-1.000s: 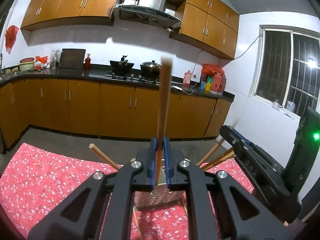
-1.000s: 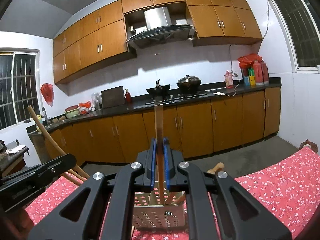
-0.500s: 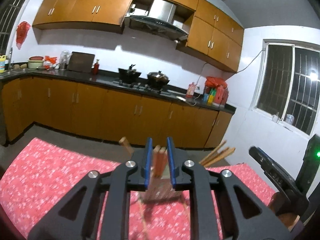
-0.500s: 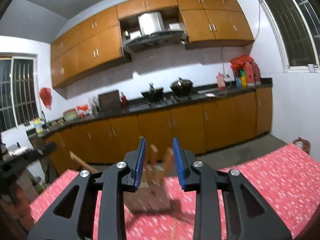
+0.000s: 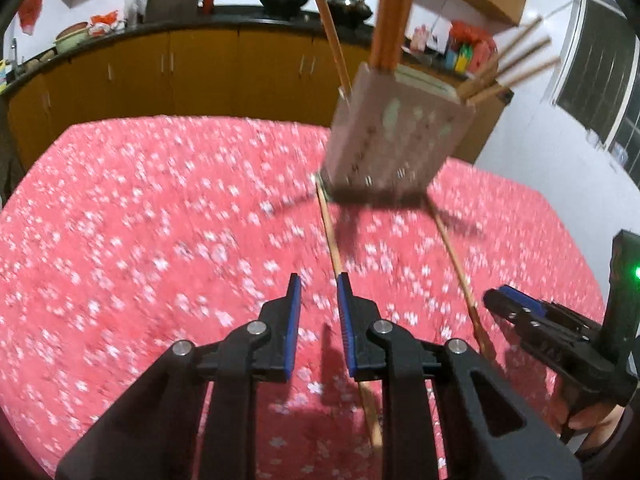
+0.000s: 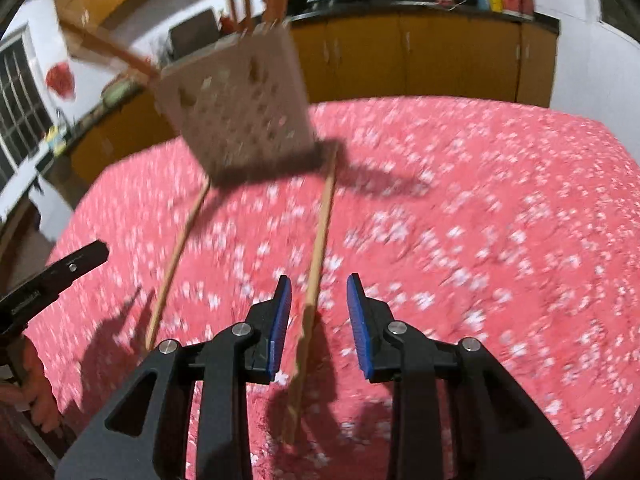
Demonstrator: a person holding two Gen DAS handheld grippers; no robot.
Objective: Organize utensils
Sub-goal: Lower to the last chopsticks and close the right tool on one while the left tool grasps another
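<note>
A perforated metal utensil holder [image 5: 396, 144] stands on the red flowered tablecloth [image 5: 140, 220], with several wooden chopsticks sticking out of it; it also shows in the right wrist view [image 6: 236, 108]. Two chopsticks lie on the cloth in front of it. My left gripper [image 5: 318, 300] is open and empty above the left chopstick [image 5: 340, 276], which runs under its right finger. My right gripper [image 6: 318, 300] is open and empty over the other chopstick [image 6: 316, 264], which lies between its fingers. The left chopstick also shows in the right wrist view [image 6: 176, 256], and the right one in the left wrist view [image 5: 456, 264].
The table's far edge faces orange kitchen cabinets [image 5: 200, 64] under a dark counter with pots and bottles. The right gripper body [image 5: 560, 332] is at the lower right of the left wrist view. The left gripper tip [image 6: 52, 280] is at the left edge of the right wrist view.
Both grippers have let go of the chopsticks they held upright over the holder, opened, and dropped low toward the two chopsticks lying on the cloth. The views are motion-blurred.
</note>
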